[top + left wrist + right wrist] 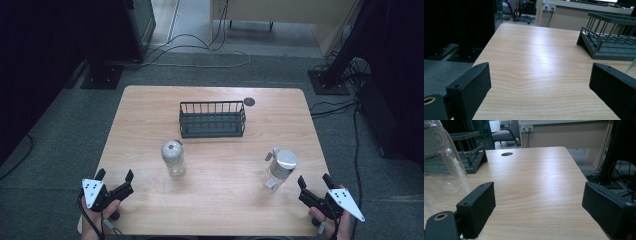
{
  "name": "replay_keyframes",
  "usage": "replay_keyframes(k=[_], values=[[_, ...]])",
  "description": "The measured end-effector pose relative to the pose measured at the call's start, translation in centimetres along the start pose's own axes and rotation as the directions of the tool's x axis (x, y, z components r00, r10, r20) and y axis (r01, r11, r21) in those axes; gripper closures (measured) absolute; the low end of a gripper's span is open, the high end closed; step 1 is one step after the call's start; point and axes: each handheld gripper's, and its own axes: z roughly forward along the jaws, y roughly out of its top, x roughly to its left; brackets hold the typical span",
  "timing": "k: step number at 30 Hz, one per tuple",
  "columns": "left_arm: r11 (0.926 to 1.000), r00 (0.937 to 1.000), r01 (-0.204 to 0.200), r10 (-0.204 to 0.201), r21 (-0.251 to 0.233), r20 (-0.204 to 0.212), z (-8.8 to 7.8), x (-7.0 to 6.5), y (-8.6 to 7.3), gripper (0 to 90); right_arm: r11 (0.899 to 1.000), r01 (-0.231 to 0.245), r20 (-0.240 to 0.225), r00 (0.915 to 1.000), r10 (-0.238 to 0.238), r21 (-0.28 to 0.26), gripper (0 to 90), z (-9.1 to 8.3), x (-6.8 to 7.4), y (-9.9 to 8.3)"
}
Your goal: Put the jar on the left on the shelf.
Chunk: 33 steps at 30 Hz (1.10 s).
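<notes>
Step in hand: we judge this to be the approach stage; nothing is gripped, and both grippers rest near the front edge of the table.
Left gripper: jaws spread wide, nothing between them. In the left gripper view we see bare wood between the pads.
Right gripper: jaws released, nothing between them. In the right gripper view the gap between the pads is bare wood.
Left bottle: clear plastic, upright, grey cap; it stands left of centre, ahead and to the right of the left gripper, apart from it.
Right bottle: clear, upright, white lid with a loop; it stands near the right gripper, just ahead of it and to its left. It rises at the left edge of the right gripper view, outside the jaws.
Wire basket: dark, standing toward the far side of the table, well apart from both bottles; we see nothing in it.
Next move, as we judge it: each gripper must advance and turn inward until its bottle sits squarely between the pads, then close on the body below the cap.
Caution: the bottles look light and thin-walled; an off-centre approach could tip them.
</notes>
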Motion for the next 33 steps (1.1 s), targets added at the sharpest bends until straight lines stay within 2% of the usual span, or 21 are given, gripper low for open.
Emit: replay_keyframes(k=[7,12,18,26,33], values=[[1.0,0.9996,-0.004,0.004,0.0,0.027,0.1,-0.7,-0.1,4.0,1.0,0.001,-0.001,1.0,-0.001,0.002,11.1,0.0,0.0,0.0],[0.9994,0.9989,0.019,-0.018,-0.028,0.042,-0.3,-1.0,0.6,4.0,1.0,-0.003,0.0,1.0,0.003,0.002,11.1,0.0,-0.1,0.0],[0.9992,0.9982,0.011,-0.009,-0.038,0.06,-0.6,-1.5,1.0,4.0,1.0,-0.001,0.0,1.0,0.001,0.005,11.1,0.0,-0.1,0.0],[0.9983,0.9931,0.007,0.0,-0.058,0.117,-1.2,-3.1,1.9,4.0,1.0,0.002,0.001,1.0,-0.002,0.002,11.1,0.0,0.0,0.0],[0.998,0.99,0.002,0.007,-0.062,0.141,-1.6,-4.1,2.2,4.0,1.0,0.007,0.001,1.0,-0.007,0.006,11.1,0.0,0.1,0.0]])
